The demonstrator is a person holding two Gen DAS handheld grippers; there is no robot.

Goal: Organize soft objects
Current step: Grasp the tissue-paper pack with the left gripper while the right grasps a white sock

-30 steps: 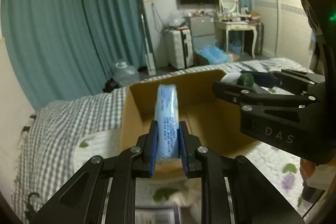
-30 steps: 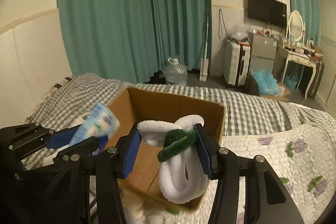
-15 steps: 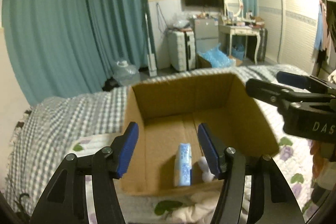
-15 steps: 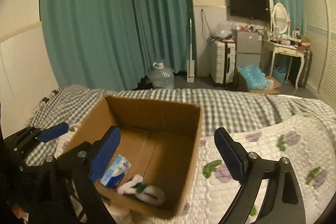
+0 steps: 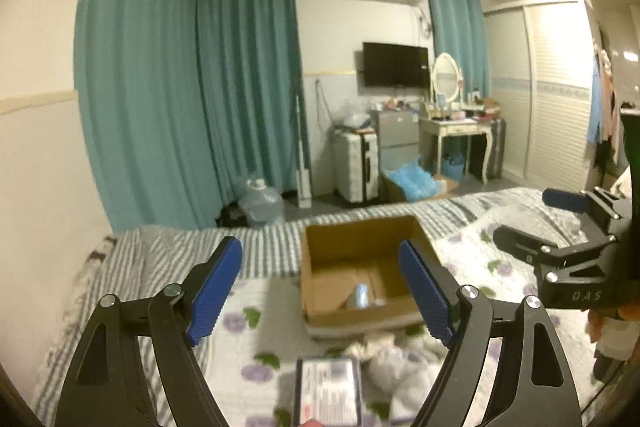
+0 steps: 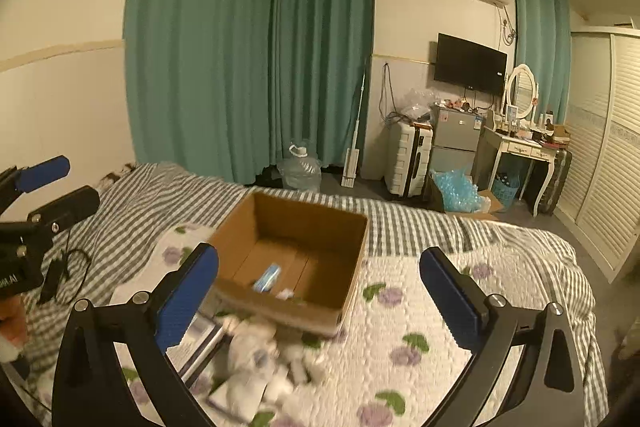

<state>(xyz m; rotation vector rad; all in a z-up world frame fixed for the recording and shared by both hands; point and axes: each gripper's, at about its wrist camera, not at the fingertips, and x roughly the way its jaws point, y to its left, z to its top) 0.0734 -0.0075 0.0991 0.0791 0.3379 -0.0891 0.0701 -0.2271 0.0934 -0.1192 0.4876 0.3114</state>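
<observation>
Cardboard box point(image 5: 360, 267) sits beyond the wide-open, empty left tongs point(image 5: 320, 291), blue pack point(image 5: 359, 295) inside. From the right wrist, right tongs point(image 6: 318, 297) gape empty too, and white soft pieces point(image 6: 260, 359) show heaped just before the box on the bed point(image 6: 420, 307).

The letters "DAS" are seen in pale print on the black body of the right tool point(image 5: 568, 223), in the left wrist view. Dense print is carried by a white label on a dark flat packet point(image 5: 328, 389) lying on the bed, but it is too blurred to be read.
</observation>
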